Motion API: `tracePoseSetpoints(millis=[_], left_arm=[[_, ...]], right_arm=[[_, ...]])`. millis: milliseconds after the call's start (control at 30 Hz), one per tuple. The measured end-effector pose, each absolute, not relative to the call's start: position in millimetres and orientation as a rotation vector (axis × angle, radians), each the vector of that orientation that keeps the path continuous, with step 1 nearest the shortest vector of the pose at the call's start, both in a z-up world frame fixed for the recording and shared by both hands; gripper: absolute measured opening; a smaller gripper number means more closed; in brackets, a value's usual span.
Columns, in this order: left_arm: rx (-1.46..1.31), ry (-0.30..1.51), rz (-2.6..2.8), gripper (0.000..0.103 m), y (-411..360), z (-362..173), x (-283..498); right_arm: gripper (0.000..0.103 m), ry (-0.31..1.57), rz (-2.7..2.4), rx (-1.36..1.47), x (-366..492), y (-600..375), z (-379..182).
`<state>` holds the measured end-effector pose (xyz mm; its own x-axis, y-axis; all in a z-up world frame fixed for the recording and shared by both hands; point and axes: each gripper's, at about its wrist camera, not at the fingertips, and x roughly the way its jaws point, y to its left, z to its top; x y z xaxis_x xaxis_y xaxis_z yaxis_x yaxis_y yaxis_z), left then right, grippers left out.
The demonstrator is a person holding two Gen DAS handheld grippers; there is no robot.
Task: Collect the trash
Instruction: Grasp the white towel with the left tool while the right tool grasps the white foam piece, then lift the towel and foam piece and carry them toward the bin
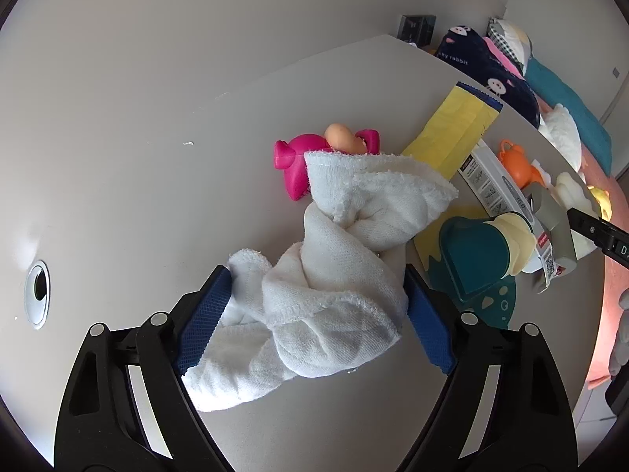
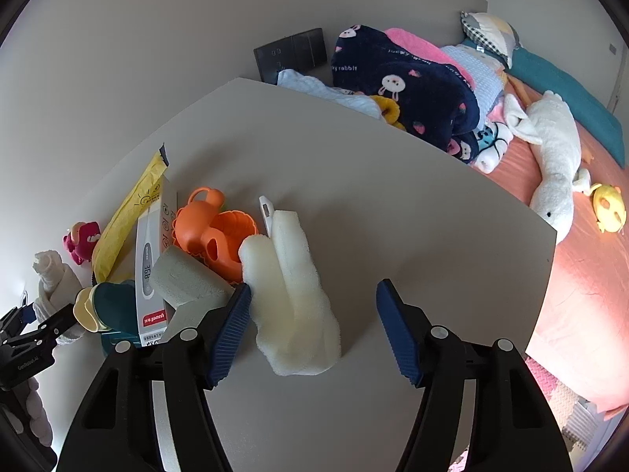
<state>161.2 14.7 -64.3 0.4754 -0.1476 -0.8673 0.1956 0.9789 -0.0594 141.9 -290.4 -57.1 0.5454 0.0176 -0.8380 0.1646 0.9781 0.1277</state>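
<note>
My left gripper [image 1: 314, 310] is shut on a crumpled white cloth [image 1: 346, 259], which bulges out between the blue pads above the grey table [image 1: 137, 157]. It also shows in the right wrist view [image 2: 51, 275]. My right gripper [image 2: 310, 322] is open, its jaws either side of a cream foam piece [image 2: 295, 295] that lies on the table; the left pad touches the foam. A yellow wrapper [image 1: 452, 129], a white thermometer box [image 2: 151, 259] and a grey foam block [image 2: 188, 279] lie between the two grippers.
A pink toy [image 1: 298, 161] lies behind the cloth. An orange toy watering can [image 2: 212, 232], a white thermometer [image 2: 265, 212] and a teal and cream toy [image 1: 479, 255] crowd the table's middle. A bed [image 2: 582, 275] with blankets and a white plush goose [image 2: 550, 165] lies past the table's edge.
</note>
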Motion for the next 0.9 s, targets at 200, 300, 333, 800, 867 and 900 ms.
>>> tracePoseSetpoints(millis=[200, 300, 333, 800, 867, 900], left_arm=[[0.0, 1.036, -0.241, 0.062, 22, -66, 160], [-0.015, 1.042, -0.262, 0.052, 21, -65, 161], [-0.02, 1.046, -0.269, 0.051, 20, -64, 161], [-0.028, 0.997, -0.228, 0.049, 28, -37, 130], [-0.022, 0.99, -0.229, 0.049, 25, -32, 126], [-0.018, 0.989, -0.233, 0.049, 23, -29, 123]], right_arm=[[0.034, 1.038, -0.064, 0.236, 146, -288, -69], [0.028, 1.038, -0.074, 0.215, 142, -284, -67], [0.028, 1.035, -0.069, 0.22, 141, -284, -66], [0.028, 0.985, -0.061, 0.192, 112, -279, -39], [0.028, 0.974, -0.059, 0.187, 106, -278, -33], [0.028, 0.97, -0.057, 0.187, 103, -279, -30]])
